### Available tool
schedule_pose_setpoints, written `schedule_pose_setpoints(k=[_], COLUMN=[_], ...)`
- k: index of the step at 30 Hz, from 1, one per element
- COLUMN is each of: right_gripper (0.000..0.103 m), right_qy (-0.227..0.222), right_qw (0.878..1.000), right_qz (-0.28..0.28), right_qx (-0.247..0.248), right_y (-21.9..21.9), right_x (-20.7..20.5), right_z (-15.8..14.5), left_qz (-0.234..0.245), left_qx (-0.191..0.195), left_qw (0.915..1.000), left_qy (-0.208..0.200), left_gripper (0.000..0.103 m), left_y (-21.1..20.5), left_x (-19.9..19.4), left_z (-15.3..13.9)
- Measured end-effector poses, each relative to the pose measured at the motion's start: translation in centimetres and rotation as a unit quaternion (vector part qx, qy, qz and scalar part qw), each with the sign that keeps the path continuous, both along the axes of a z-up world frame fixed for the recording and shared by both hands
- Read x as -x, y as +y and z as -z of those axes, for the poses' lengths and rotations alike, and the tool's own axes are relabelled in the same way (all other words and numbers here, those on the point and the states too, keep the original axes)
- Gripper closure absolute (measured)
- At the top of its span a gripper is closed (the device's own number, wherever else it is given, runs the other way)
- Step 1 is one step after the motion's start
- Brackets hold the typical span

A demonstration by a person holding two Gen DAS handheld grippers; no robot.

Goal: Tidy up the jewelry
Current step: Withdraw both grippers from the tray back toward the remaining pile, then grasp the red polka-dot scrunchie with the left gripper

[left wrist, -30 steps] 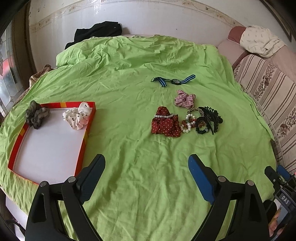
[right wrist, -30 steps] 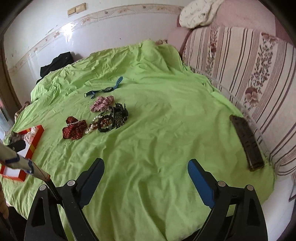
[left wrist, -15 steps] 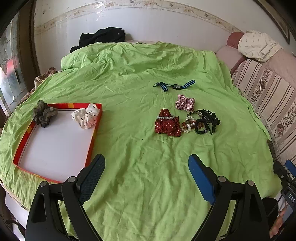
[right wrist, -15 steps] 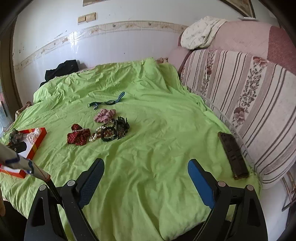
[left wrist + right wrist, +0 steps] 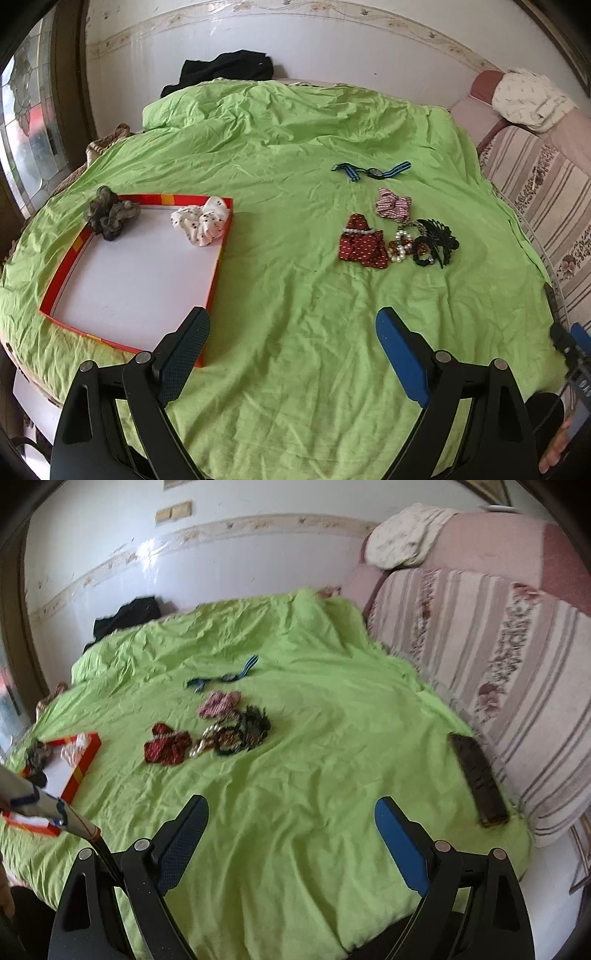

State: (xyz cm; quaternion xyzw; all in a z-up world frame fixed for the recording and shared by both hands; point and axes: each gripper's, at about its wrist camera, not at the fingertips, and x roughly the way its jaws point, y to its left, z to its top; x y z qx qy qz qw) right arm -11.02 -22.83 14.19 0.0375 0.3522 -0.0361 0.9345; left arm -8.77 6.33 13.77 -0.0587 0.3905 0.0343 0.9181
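Spread on a green sheet (image 5: 295,302) over a bed: red-rimmed tray (image 5: 218,254) at 9 o'clock, grey scrunchie (image 5: 110,216) on its far corner, white dotted scrunchie (image 5: 201,223) inside at the far right corner. Heaped at 2 o'clock, well apart from the tray: red dotted scrunchie (image 5: 362,245) with a pearl band across it, pearl bracelet (image 5: 400,247) touching its right edge, black claw clip (image 5: 439,236) and dark beaded ring (image 5: 423,254) just beside, pink checked scrunchie (image 5: 393,207) behind, striped watch (image 5: 375,171) farther off at 1 o'clock. Probably light, all of it: scrunchies soft and crushable, best pinched across the bunched fabric; beads slippery and likely to snag on neighbours, so better lifted by one side of the loop; clip stiff, teeth perhaps brittle, best taken across the spine. Left tool (image 5: 291,343) wide, holding nothing, hanging over bare sheet at 6 o'clock, near the tray's near corner. Right tool (image 5: 291,827) likewise wide and empty, over bare sheet, heap ahead at 11 o'clock, slightly blurred. Dark flat thing (image 5: 478,779) at the bed's edge by a striped sofa (image 5: 491,657), too unclear to name.
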Motion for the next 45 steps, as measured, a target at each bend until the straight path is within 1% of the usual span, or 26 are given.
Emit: schedule_pose_setpoints(k=[3,6,9,11,15,18,20,23,26,30,32,34,36,37,38,39,41,43,44,45], right_gripper=[0.009,0.009,0.009,0.011,0.014,0.019,0.023,0.024,0.027,0.028,0.028,0.028,0.028,0.028,0.028,0.028,0.028,0.028,0.028,0.028], right_qy=[0.010,0.016,0.028,0.041,0.057,0.069,0.076,0.088,0.095,0.104,0.101,0.097,0.093,0.092,0.091,0.091,0.088,0.083,0.080,0.077], right_qw=[1.000,1.000,0.999,0.998,0.995,0.992,0.989,0.985,0.981,0.977,0.976,0.975,0.974,0.974,0.974,0.974,0.976,0.977,0.977,0.977], right_qz=[-0.013,-0.017,-0.016,-0.017,-0.021,-0.034,-0.042,-0.056,-0.065,-0.069,-0.073,-0.072,-0.067,-0.064,-0.063,-0.060,-0.057,-0.054,-0.052,-0.050], right_qx=[-0.004,-0.014,-0.035,-0.052,-0.081,-0.104,-0.118,-0.138,-0.157,-0.174,-0.180,-0.186,-0.195,-0.199,-0.200,-0.199,-0.193,-0.189,-0.189,-0.190], right_y=[0.3,-0.2,-1.1,-1.7,-2.6,-3.0,-3.2,-3.4,-3.6,-3.6,-3.5,-3.6,-3.9,-4.0,-4.1,-4.2,-4.4,-4.7,-4.9,-5.2], right_x=[-1.4,-3.0,-5.0,-6.3,-8.7,-10.6,-11.7,-14.1,-16.5,-19.5,-20.3,-20.8,-21.0,-21.0,-21.1,-21.0,-20.9,-20.6,-20.4,-20.4], right_z=[0.7,1.2,2.0,2.5,3.4,4.3,4.7,5.5,6.2,7.1,7.3,7.6,7.9,8.1,8.2,8.4,8.5,8.4,8.4,8.3], left_qz=[-0.010,-0.015,-0.015,-0.013,0.010,0.033,0.055,0.078,0.095,0.105,0.110,0.111,0.110,0.112,0.113,0.113,0.109,0.116,0.125,0.140], left_qx=[0.013,0.004,-0.008,-0.006,0.027,0.044,0.056,0.061,0.063,0.081,0.094,0.104,0.112,0.114,0.118,0.120,0.120,0.118,0.114,0.099], left_qw=[0.9999,0.9999,0.9998,0.9999,0.9991,0.9977,0.9958,0.9936,0.9907,0.9858,0.9827,0.9808,0.9783,0.9771,0.9747,0.9726,0.9721,0.9687,0.9659,0.9646], left_qy=[0.005,0.007,0.005,0.006,0.031,0.040,0.046,0.054,0.075,0.103,0.115,0.122,0.135,0.141,0.152,0.164,0.169,0.185,0.196,0.201], left_gripper=[0.012,0.012,0.012,0.012,0.012,0.012,0.013,0.013,0.013,0.015,0.020,0.024,0.036,0.054,0.079,0.089,0.091,0.091,0.091,0.091], left_y=[1.2,2.0,2.5,2.5,2.0,0.9,-0.1,-1.8,-3.3,-4.2,-4.6,-4.9,-5.1,-5.3,-5.6,-5.8,-5.8,-5.7,-5.4,-5.3], left_x=[0.1,0.0,-0.7,-1.7,-4.9,-7.3,-9.4,-11.8,-14.3,-17.0,-18.5,-19.9,-21.0,-21.3,-21.7,-22.0,-21.6,-20.6,-19.6,-18.3], left_z=[-0.2,-0.6,-1.0,-1.1,-0.5,0.1,0.9,2.3,4.3,7.0,8.2,9.3,10.4,10.8,11.4,11.9,11.8,10.9,9.9,8.5])
